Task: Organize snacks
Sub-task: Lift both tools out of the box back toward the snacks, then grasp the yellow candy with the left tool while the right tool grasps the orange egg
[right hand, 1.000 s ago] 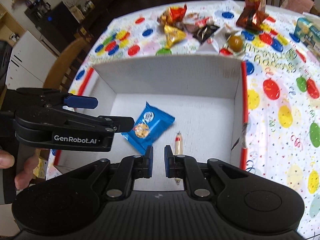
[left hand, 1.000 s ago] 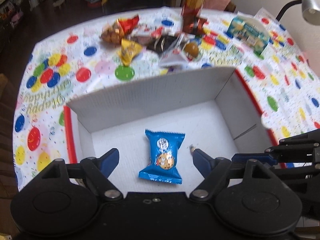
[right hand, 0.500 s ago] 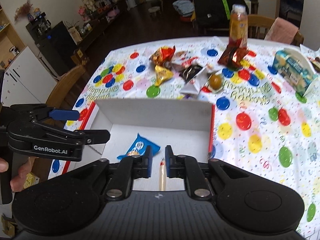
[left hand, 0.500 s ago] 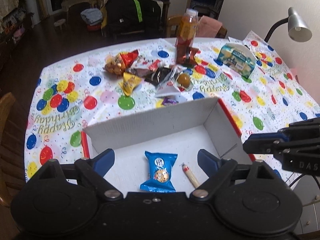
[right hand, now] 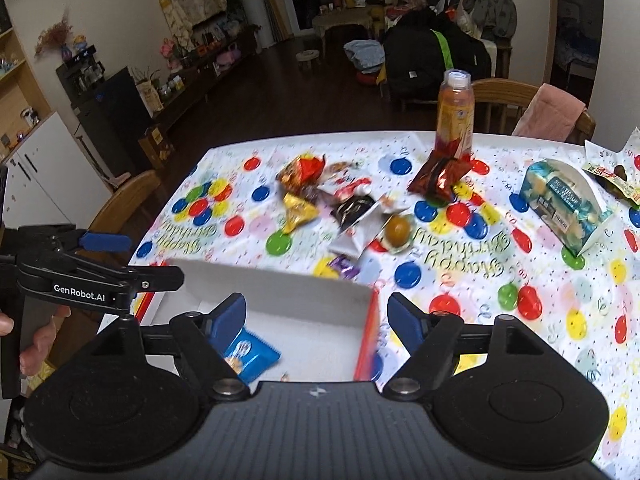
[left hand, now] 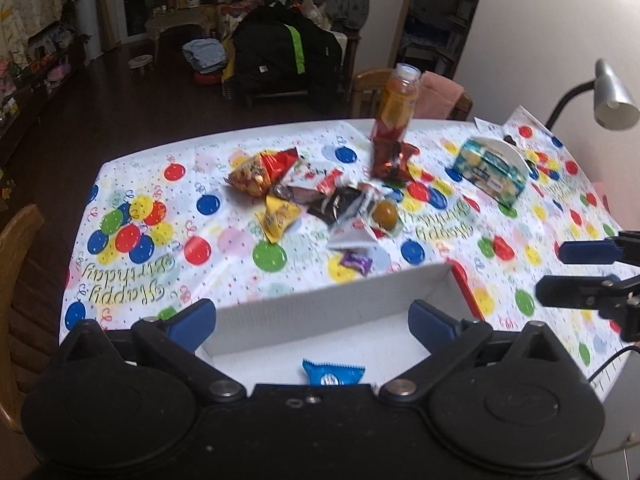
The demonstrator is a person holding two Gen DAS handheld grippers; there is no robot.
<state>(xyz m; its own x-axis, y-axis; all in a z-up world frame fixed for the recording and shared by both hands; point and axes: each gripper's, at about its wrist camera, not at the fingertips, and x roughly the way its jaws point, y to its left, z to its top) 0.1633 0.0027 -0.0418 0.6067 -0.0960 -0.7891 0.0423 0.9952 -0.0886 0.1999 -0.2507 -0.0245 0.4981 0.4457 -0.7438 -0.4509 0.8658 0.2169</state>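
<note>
Both claws hover above the near end of a white cardboard box [left hand: 320,312] with red outer edges, which sits on a bench covered by a balloon-print birthday cloth [left hand: 132,240].

The left claw [left hand: 312,320] is spread wide, with nothing between its blue-tipped fingers [left hand: 192,318]. The right claw [right hand: 316,316] is likewise spread and empty; its left finger hangs over the box and its right finger over the cloth just outside the red side wall. In the left wrist view the right claw shows at 3 o'clock, side-on. In the right wrist view the left claw appears at 9 o'clock, held by a hand [right hand: 36,344] at the frame edge.

Inside the box lies a blue cookie packet [right hand: 250,354], flat on the floor near the closest wall; the left wrist view catches only its top edge at 6 o'clock. A small object beside it is mostly hidden by the claw body.

The other snacks sit in a loose heap beyond the box's far wall, toward 12 o'clock: a red-orange bag [left hand: 260,170], a yellow packet [left hand: 280,218], a dark wrapper [left hand: 340,204], a white pouch [left hand: 352,236], a round brown treat [left hand: 386,212] and a small purple candy [left hand: 356,262] nearest the box. Farther back, a dark red bag [left hand: 390,158] leans against an orange drink bottle [left hand: 396,108]. At 2 o'clock lies a teal and white carton [left hand: 492,170].
</note>
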